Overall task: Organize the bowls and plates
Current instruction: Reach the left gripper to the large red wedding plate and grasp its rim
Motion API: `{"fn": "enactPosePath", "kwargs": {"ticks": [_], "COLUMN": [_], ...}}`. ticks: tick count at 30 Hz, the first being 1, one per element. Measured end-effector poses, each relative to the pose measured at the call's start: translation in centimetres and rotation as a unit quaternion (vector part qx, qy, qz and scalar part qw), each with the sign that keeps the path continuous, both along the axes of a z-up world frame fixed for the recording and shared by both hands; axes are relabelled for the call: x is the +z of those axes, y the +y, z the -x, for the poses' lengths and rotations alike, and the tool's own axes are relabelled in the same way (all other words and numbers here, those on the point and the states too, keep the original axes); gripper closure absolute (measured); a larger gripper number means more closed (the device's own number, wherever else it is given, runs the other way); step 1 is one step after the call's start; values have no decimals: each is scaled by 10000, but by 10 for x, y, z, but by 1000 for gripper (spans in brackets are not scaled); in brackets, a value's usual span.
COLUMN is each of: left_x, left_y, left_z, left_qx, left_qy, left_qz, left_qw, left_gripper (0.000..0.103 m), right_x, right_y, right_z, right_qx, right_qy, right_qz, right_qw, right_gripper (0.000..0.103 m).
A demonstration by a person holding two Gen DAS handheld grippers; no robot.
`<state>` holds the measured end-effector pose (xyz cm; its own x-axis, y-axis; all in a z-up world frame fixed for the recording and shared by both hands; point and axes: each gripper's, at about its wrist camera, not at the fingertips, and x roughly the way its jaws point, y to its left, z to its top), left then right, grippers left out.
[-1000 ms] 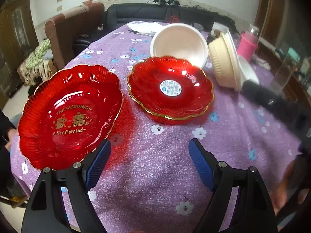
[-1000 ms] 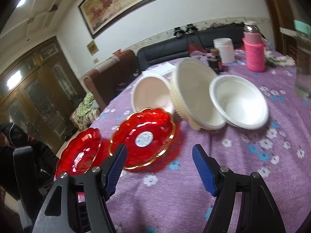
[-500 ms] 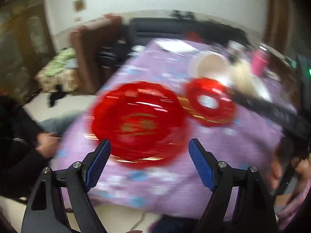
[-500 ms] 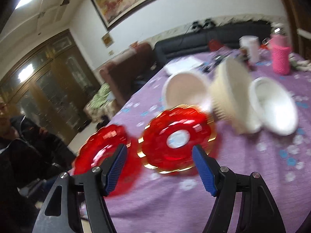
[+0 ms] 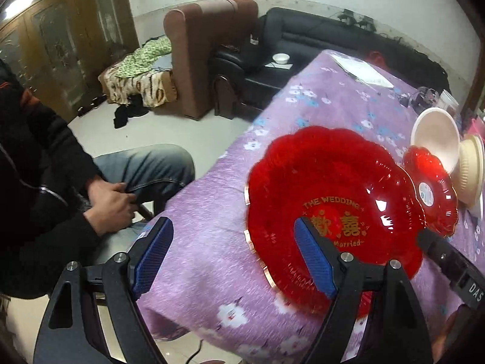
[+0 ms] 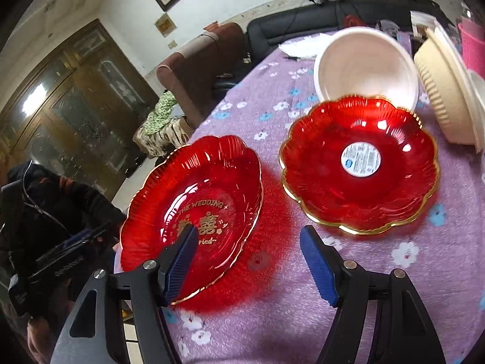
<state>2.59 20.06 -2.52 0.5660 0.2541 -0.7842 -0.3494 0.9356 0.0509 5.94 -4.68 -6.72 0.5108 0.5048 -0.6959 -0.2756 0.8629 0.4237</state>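
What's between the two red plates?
Only bare purple flowered tablecloth separates the wedding plate from the stickered red plate, seen in the right wrist view.

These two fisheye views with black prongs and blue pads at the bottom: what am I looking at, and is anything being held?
Each view comes from a camera mounted on a hand-held gripper, looking forward along its two fingers. The left gripper is open and empty at the table's edge, beside the wedding plate. The right gripper is open and empty too, above the purple floral tablecloth between that plate and the stickered red plate. Behind them, a white bowl and a ribbed cream bowl lean tilted. A seated person is at the left. Nothing is held.
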Motion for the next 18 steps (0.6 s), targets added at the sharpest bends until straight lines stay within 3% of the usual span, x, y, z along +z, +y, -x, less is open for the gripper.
{"fn": "enactPosePath", "kwargs": {"ticks": [11,16,18], "left_x": [-29,-36,-37], "left_y": [-5,-10,-12], "left_z": [-11,-13,-12], "left_qx": [60,1,4], "left_qy": [358,410,397], "left_qz": [344,417,416], "left_qw": [9987,9983,9983], "left_gripper": [20,20,20], "right_x": [-21,-29,-29], "right_y": [13,16,17], "right_z": [-16,-22,-23], "right_qx": [-264,-382,-403], "right_qy": [379,484,504], "right_qz": [-73,-85,-77], "right_qw": [9989,9981,9979], "right_gripper": [31,36,43]}}
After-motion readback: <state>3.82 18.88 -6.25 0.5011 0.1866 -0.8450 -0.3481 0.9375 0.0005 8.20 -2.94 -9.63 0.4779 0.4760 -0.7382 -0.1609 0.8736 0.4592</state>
